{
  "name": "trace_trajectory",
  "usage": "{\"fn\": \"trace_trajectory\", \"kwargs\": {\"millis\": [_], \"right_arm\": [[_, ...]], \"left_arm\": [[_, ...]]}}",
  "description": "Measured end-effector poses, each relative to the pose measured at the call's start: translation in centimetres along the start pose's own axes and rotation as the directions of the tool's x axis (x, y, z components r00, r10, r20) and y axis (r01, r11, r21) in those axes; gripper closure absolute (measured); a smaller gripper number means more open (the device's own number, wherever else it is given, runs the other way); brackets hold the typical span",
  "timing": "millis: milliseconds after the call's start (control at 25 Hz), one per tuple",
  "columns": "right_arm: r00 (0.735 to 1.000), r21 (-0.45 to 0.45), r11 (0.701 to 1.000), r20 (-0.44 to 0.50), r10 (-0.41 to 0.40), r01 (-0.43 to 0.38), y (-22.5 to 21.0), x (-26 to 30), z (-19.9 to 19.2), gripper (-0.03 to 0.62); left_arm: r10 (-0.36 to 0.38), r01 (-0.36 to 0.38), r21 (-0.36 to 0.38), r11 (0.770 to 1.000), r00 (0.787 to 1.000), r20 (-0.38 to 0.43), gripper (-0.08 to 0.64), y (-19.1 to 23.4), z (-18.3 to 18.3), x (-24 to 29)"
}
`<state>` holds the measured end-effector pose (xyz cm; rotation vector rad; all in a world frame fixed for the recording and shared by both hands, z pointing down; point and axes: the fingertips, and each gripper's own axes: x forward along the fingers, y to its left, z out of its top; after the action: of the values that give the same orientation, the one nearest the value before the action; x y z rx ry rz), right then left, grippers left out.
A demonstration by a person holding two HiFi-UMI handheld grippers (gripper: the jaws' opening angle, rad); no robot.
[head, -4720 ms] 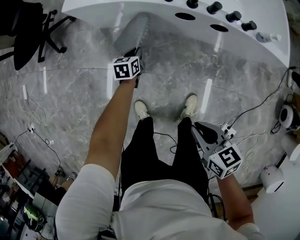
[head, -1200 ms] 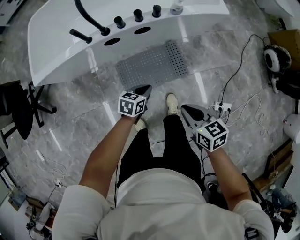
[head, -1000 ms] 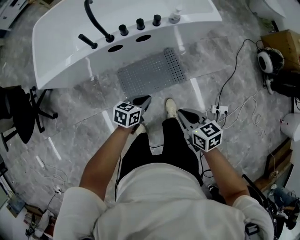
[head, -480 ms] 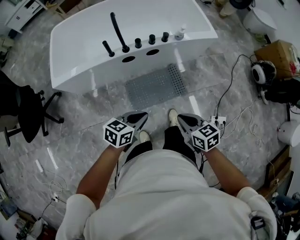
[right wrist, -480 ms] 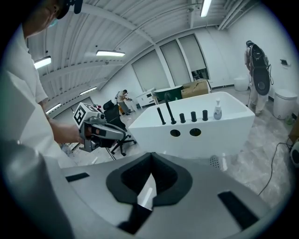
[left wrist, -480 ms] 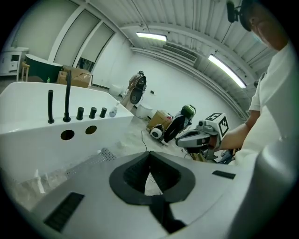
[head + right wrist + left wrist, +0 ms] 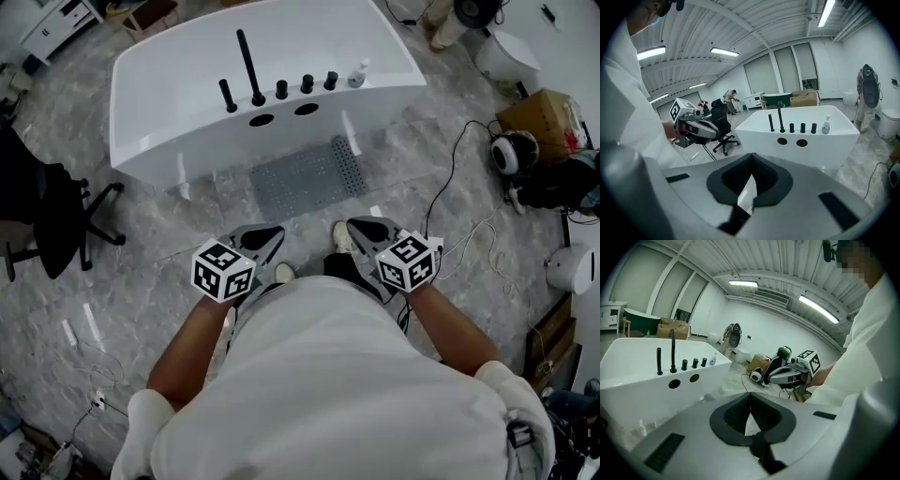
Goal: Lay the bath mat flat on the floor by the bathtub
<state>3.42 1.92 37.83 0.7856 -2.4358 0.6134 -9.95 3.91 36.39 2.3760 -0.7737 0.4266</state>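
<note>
The grey perforated bath mat (image 7: pixel 307 176) lies spread flat on the marble floor along the front of the white bathtub (image 7: pixel 178 103). Both grippers hang at waist height, well back from the mat and above the person's shoes. My left gripper (image 7: pixel 271 233) is shut with nothing between its jaws; in its own view the tips (image 7: pixel 750 395) meet, and a corner of the mat (image 7: pixel 708 398) shows past them. My right gripper (image 7: pixel 357 225) is also shut and holds nothing, its tips (image 7: pixel 751 156) closed in front of the tub (image 7: pixel 806 133).
A black office chair (image 7: pixel 47 202) stands on the left. Cables and a power strip (image 7: pixel 448 246) lie on the floor at the right, near a cardboard box (image 7: pixel 539 117) and a headset (image 7: pixel 509 153). Black taps (image 7: pixel 248 66) and a bottle (image 7: pixel 357 73) sit on the tub's rim.
Earlier the left gripper held the mat up by the tub. Now the mat lies spread out, both grippers have drawn back to the body, and the head view has risen.
</note>
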Motion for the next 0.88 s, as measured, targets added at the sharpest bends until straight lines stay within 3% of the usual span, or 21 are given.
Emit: {"fn": "trace_trajectory", "kwargs": {"millis": [880], "right_arm": [[1.000,-0.055,0.998,-0.003,0.013,-0.013,5.0,-0.3,-1.3,0.584]], "left_arm": [[0.019,-0.018,-0.019,1.000,0.999,0.044,0.541,-1.6,-2.8,-3.5]]}}
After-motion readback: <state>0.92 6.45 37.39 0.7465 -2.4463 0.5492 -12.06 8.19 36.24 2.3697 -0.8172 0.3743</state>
